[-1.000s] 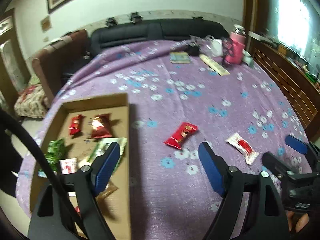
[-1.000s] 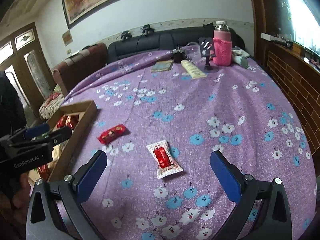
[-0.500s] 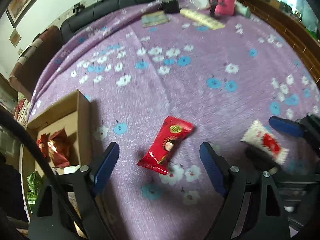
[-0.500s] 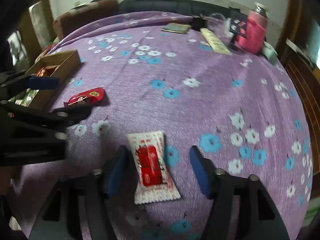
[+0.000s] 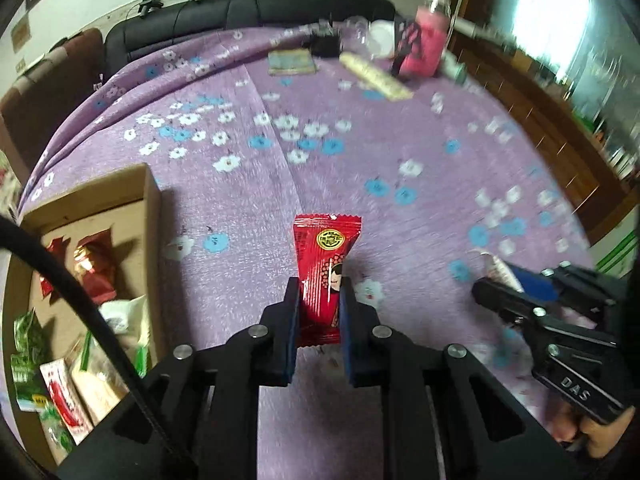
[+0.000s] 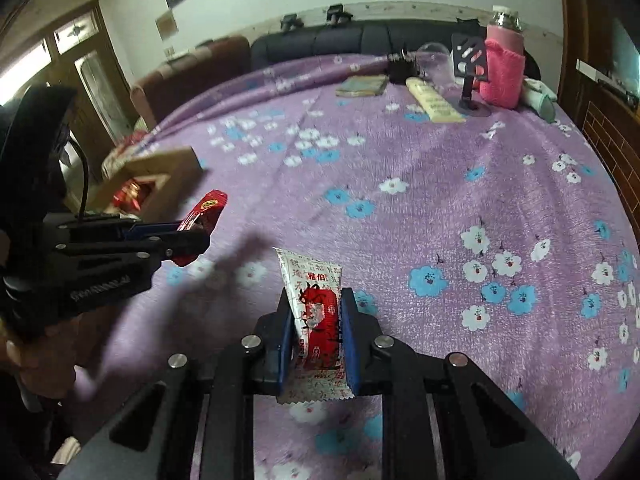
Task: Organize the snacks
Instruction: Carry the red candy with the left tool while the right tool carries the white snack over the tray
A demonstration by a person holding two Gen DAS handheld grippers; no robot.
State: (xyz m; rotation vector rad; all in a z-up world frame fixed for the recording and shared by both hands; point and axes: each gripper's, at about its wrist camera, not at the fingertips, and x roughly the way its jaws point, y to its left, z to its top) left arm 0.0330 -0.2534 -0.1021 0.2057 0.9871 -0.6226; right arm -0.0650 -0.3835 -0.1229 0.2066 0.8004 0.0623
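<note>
The left gripper (image 5: 319,300) is clamped on the red packet (image 5: 325,276); the right gripper (image 6: 319,320) is clamped on the white packet (image 6: 316,316). Both hold only thin wrapper, so a packet could slip before reaching the box (image 5: 152,200) at left.

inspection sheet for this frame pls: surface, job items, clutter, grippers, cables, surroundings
Surface: purple floral cloth over the table.
Job's things: red snack packet; white snack packet; cardboard box holding more snacks.
Clutter: pink-sleeved bottle, booklet, long cream packet, black stand at the far edge.
Grippers: left gripper shut on red snack packet; right gripper shut on white snack packet.
Cables: black cable across the box.
Surroundings: black sofa, wooden door.
</note>
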